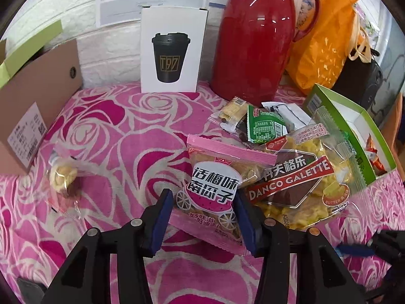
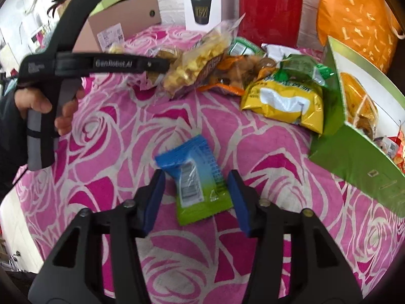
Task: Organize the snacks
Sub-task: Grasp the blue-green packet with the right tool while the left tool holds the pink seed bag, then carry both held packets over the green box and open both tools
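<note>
- Pink plum-seed packet [image 1: 215,190] lies on the rose-print bench [image 1: 114,131], its lower half between the wide-open pads of the left hand-held gripper [image 1: 202,217], not yet pinched
- Blue-green packet [image 2: 195,179] sits likewise inside the open, empty right hand-held gripper [image 2: 196,200]
- Both look light, crinkly and slippery; pinch across the filled middle, not the seams
- Green box [image 2: 354,157] stands open at right, with bare cloth between for carrying
</note>
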`<state>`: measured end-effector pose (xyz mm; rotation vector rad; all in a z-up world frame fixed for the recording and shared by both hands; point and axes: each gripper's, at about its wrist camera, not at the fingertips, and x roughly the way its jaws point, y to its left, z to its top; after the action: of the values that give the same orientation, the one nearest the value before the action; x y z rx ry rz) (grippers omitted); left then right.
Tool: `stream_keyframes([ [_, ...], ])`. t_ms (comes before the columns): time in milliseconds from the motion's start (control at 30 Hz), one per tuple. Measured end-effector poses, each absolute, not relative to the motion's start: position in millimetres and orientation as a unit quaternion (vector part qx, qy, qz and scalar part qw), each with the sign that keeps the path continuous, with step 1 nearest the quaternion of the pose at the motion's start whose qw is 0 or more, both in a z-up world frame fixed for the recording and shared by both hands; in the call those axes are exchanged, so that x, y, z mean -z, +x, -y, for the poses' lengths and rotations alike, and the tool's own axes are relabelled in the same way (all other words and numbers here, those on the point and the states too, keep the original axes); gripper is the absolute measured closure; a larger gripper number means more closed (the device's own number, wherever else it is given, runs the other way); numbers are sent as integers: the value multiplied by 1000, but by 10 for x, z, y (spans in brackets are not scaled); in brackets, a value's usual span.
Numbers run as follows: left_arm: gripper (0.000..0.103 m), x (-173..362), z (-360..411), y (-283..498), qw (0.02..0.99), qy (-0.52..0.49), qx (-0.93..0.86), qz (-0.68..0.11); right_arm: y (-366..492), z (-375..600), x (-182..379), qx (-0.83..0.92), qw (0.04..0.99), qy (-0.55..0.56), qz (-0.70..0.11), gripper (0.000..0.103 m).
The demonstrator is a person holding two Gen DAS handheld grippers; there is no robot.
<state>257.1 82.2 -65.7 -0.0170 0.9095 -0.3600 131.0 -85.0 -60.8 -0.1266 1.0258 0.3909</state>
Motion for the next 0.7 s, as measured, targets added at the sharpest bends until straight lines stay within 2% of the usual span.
stream_keyframes([
  [100,61,626,-794,2476,882,-2,170,-439,1204,873,499,-200,855,-51,-475,68],
  [300,62,388,-803,2107,888,-11,178,-423,1038,1082,170,-203,876,-5,-438,69],
  [500,62,-164,-592,1743,902,-9,217,-373,859,1383,-194,-187,900,39,-392,69],
  [700,62,-707,3,1535,902,3,287,-322,796,1868,-388,-133,921,69,-360,69],
])
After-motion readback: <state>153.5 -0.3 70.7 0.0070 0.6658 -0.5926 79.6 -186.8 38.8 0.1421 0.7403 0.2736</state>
